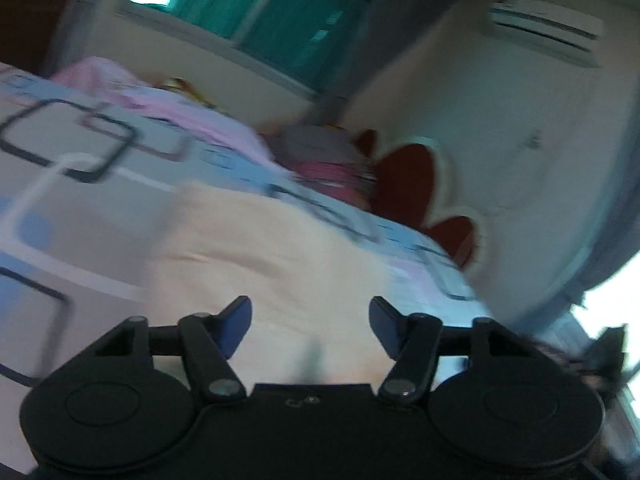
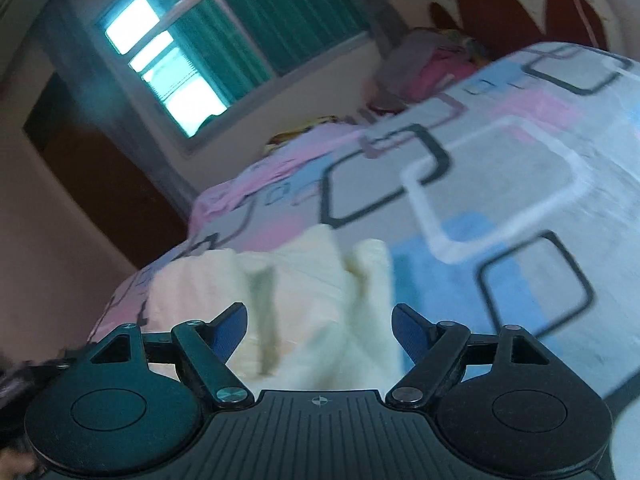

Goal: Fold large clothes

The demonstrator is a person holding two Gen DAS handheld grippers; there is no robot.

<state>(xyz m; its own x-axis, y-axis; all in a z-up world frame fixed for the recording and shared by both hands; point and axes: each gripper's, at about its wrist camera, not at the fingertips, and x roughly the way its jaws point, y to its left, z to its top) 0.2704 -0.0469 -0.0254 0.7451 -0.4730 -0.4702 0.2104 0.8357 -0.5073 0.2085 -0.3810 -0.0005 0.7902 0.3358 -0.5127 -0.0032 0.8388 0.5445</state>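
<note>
Cream cloth [image 1: 272, 264], the garment to be folded, lies on a bedsheet [image 1: 72, 184] printed with dark rounded squares and blue and pink blocks. In the left wrist view the left gripper [image 1: 310, 312] sits above the garment's near part, its jaws spread wide with nothing between the blue pads [image 1: 236, 322]; the fabric runs from the gap up toward 12 o'clock, and the picture is blurred, so its edges are soft. Beyond it, at about 11 o'clock, a pink blanket [image 1: 192, 116] lies across the bed, and toward 1 o'clock stands a red, petal-shaped headboard [image 1: 412, 176]. A green-curtained window [image 1: 280, 12] fills the wall at 12 o'clock, with an air conditioner [image 1: 544, 32] high at 2 o'clock. In the right wrist view the right gripper [image 2: 319, 320] is likewise wide open and empty, the cloth [image 2: 304, 292] bunched into upright folds directly between and beyond its pads [image 2: 412, 332]. Whether either gripper touches the fabric cannot be told. The sheet [image 2: 520, 152] spreads toward 2 o'clock, the window [image 2: 224, 40] sits at 11 o'clock.
</note>
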